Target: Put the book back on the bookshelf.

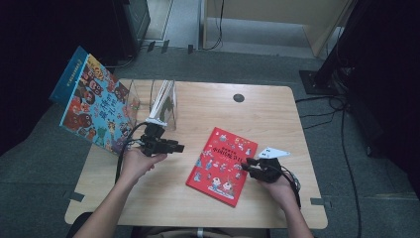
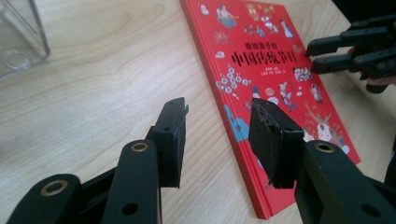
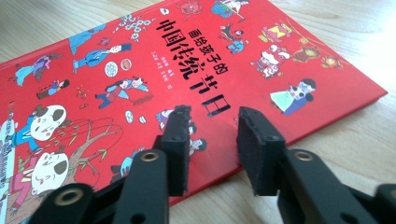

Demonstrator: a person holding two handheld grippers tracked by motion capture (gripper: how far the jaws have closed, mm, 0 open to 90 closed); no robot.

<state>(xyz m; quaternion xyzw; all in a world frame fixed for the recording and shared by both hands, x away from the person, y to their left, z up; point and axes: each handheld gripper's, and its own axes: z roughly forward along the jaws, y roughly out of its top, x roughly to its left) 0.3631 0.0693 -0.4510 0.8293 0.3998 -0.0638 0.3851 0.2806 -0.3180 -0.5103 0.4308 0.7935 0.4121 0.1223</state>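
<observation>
A red picture book lies flat on the wooden table, right of the middle. My left gripper hovers just left of the book, pointing toward it. In the left gripper view its jaws stand open over the table and the book's spine edge, with nothing between them. My right gripper reaches in from the book's right side. In the right gripper view its jaws stand open, low over the red cover near its edge, gripping nothing. The left gripper view also catches the right gripper across the book.
A large colourful book stands tilted at the table's left rear, beside a clear plastic book holder whose corner shows in the left gripper view. A black round hole sits near the back edge. Cables lie on the floor at right.
</observation>
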